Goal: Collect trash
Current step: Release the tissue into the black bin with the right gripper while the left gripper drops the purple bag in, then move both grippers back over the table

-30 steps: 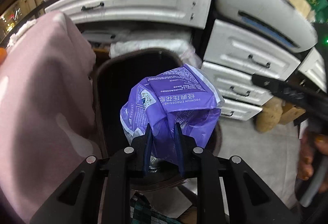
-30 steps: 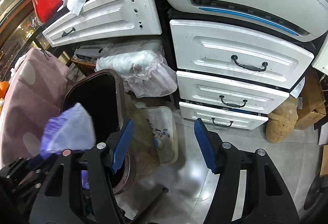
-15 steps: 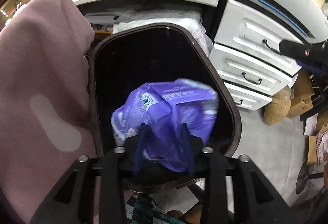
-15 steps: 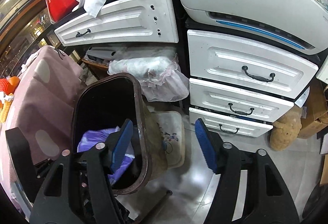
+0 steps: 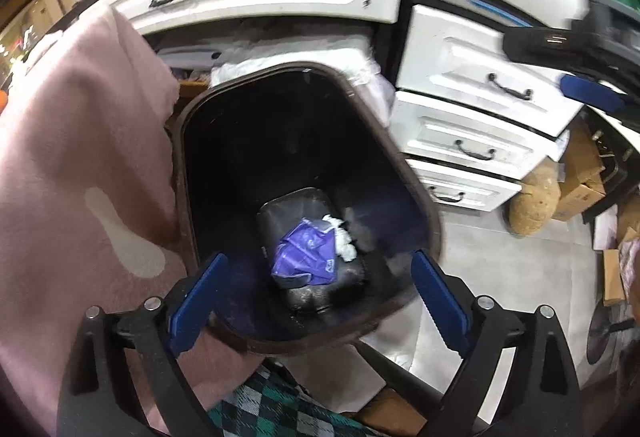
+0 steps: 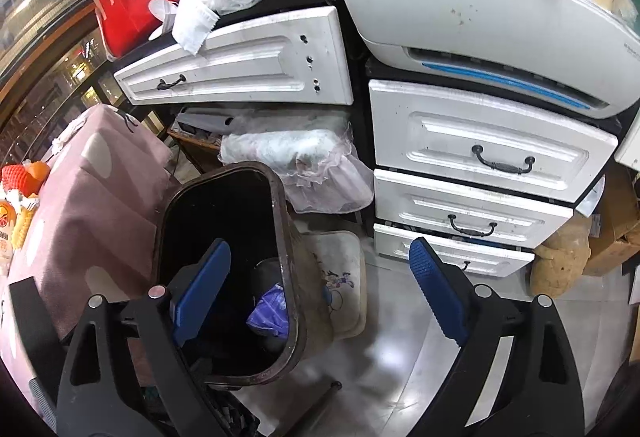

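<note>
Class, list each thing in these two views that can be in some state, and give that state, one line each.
Left gripper: open, empty, over the bin.
Right gripper: open, empty.
Trash bin: no lid on it, nearly empty.
Purple wrapper: crumpled, lying at the bin's bottom.
White tissue: crumpled, beside the wrapper.
Three stacked drawers: shut.
Detached drawer front: leaning, tilted.

Both views above shared bin (image 5: 416, 193) (image 6: 286, 237)
</note>
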Motion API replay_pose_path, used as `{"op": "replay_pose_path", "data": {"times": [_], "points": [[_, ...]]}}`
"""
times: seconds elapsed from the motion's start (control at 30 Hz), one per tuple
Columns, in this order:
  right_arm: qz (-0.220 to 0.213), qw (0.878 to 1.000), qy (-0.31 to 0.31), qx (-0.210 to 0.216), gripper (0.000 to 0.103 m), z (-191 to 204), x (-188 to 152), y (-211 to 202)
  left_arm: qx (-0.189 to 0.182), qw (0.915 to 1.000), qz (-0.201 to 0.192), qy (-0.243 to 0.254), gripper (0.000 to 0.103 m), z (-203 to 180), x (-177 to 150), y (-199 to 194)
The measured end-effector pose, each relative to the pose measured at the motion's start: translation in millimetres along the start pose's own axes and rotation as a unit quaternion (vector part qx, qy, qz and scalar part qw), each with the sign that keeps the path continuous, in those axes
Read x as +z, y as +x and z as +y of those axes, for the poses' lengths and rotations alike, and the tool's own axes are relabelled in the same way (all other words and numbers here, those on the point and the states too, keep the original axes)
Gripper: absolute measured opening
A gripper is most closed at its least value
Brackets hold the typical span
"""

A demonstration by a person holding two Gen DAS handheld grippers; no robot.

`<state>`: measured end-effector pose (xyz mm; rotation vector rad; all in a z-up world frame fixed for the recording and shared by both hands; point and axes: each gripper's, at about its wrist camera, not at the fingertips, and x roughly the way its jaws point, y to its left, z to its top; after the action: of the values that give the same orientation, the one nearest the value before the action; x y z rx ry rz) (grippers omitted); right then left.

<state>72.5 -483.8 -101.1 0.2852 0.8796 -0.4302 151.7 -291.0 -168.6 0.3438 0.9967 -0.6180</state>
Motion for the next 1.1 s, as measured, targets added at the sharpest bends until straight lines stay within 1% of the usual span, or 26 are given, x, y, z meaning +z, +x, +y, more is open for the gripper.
{"op": "replay_pose_path", "data": {"times": [0.1, 0.17, 0.27, 0.37, 0.43, 0.5, 0.6, 0.7, 0.8, 0.93, 1.0, 1.1], "points": [[-0.008, 1.000, -0.014, 0.007, 0.090, 7, 3, -7, -0.016, 0.9996, -0.020, 0.011, 0.092, -3, -3, -23], [-0.015, 1.000, -0.023, 0.010, 0.090, 12, 5, -13, -0.020, 0.9991, -0.034, 0.014, 0.093, -3, -5, -39], [-0.027, 0.999, -0.041, 0.022, 0.090, 24, 10, -24, -0.031, 0.9978, -0.058, 0.010, 0.093, 4, -8, -67], [-0.038, 0.997, -0.063, 0.039, 0.091, 42, 14, -36, -0.046, 0.9949, -0.089, -0.002, 0.095, 14, -8, -101], [-0.041, 0.995, -0.079, 0.054, 0.091, 56, 16, -42, -0.043, 0.9925, -0.115, -0.006, 0.096, 22, -9, -124], [-0.045, 0.992, -0.097, 0.070, 0.091, 73, 17, -49, -0.039, 0.9905, -0.131, -0.009, 0.096, 28, -9, -139], [-0.047, 0.986, -0.123, 0.097, 0.091, 101, 20, -58, -0.022, 0.9872, -0.156, -0.020, 0.097, 45, -11, -163], [-0.043, 0.980, -0.146, 0.125, 0.091, 126, 18, -63, 0.006, 0.9849, -0.169, -0.036, 0.097, 70, -16, -177], [-0.036, 0.973, -0.174, 0.148, 0.091, 154, 14, -65, 0.022, 0.9836, -0.170, -0.058, 0.097, 99, -19, -185], [-0.028, 0.961, -0.208, 0.182, 0.091, 192, 5, -66, 0.052, 0.9797, -0.168, -0.096, 0.097, 140, -29, -195], [-0.020, 0.953, -0.225, 0.201, 0.091, 215, 0, -66, 0.067, 0.9768, -0.167, -0.116, 0.097, 159, -37, -201], [-0.011, 0.941, -0.251, 0.228, 0.091, 247, -8, -69, 0.090, 0.9700, -0.167, -0.152, 0.097, 192, -52, -207]]}}
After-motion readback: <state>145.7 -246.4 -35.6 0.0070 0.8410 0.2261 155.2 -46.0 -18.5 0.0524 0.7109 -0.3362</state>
